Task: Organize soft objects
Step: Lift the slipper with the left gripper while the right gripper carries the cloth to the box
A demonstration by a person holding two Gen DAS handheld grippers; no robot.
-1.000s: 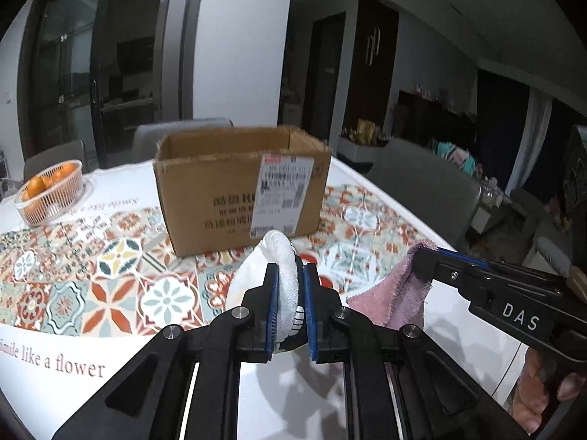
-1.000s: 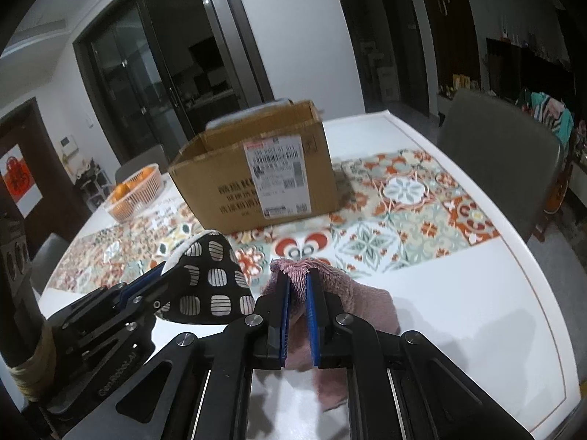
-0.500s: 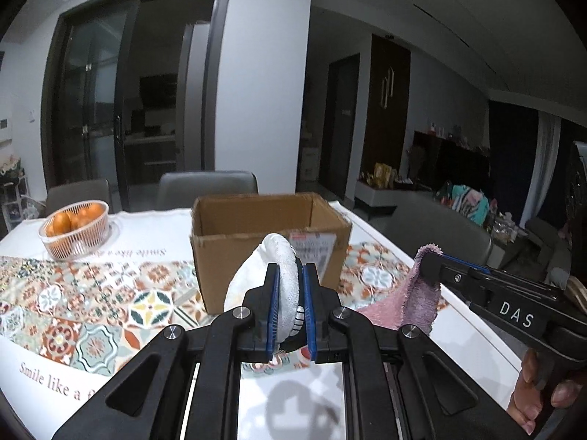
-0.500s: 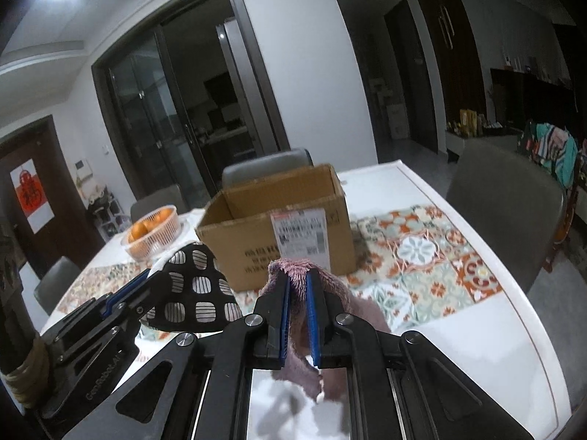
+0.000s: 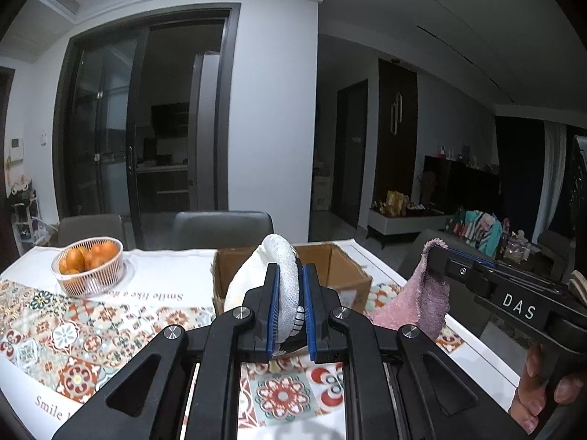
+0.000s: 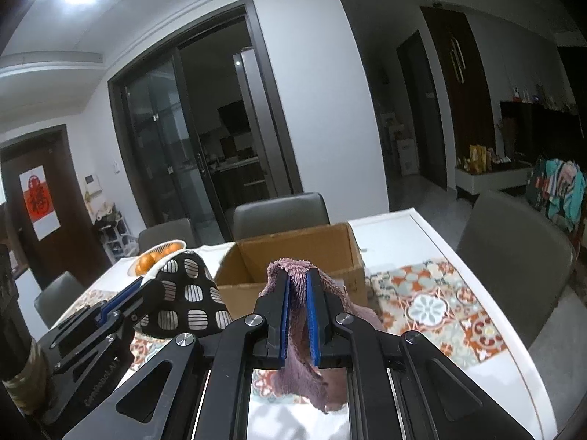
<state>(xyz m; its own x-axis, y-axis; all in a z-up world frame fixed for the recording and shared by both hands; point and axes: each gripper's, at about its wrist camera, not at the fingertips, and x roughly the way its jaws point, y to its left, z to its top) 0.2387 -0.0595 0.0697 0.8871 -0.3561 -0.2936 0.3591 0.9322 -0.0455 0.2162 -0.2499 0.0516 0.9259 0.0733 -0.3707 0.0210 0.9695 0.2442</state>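
Terry-cloth pink towel (image 6: 293, 348) clamped in my right gripper (image 6: 296, 315); patterned white pad (image 5: 284, 293) pinched in my left gripper (image 5: 290, 311). Both hang above the table (image 6: 414, 234), short of the open cardboard box (image 6: 293, 253). Nothing visibly boxed; both drops remain.

There is one open brown cardboard box (image 6: 290, 256), one white wire basket of oranges (image 5: 88, 267) and one tile-patterned tablecloth (image 5: 73, 333). Two soft items show: one white-backed black patterned cloth mitt (image 6: 183, 300) and one pink terry towel (image 6: 304, 374). Four grey upholstered chairs (image 6: 280, 214) are visible.
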